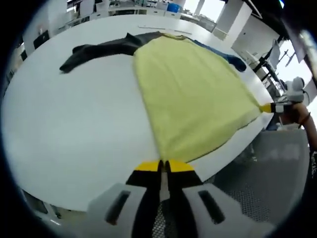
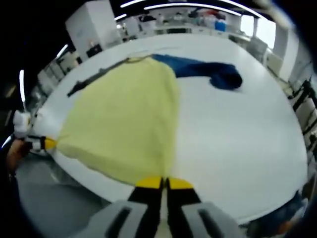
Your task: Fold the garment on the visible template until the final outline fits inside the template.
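No brand, label or writing can be read in either view.

In the left gripper view, the left gripper (image 1: 164, 166) has its yellow-tipped jaws pressed together on the near hem corner of the yellow garment (image 1: 190, 91), right at the near edge of the white table (image 1: 64, 129). The garment is a pale yellow, soft-looking cloth, spread flat and smooth from the near edge toward the far edge, widening at the hem. A dark grey garment (image 1: 106, 48) lies on the table beside its far end, one long part reaching away to the left; a blue garment (image 1: 229, 58) peeks out along the yellow cloth's right side. At the right, the right gripper (image 1: 270, 107) pinches the other hem corner, with a hand (image 1: 301, 114) behind it. Grey floor shows past the table edge.

In the right gripper view, the right gripper (image 2: 164, 183) is clamped narrow on the hem corner of the yellow garment (image 2: 126, 119) at the table's (image 2: 237, 134) near edge. Here the blue garment (image 2: 210, 71) is seen far more fully, crumpled on the bare table beside the yellow cloth's far right. The dark grey garment (image 2: 94, 78) is a thin strip on the far left. The left gripper (image 2: 47, 144) grips the hem's left corner.
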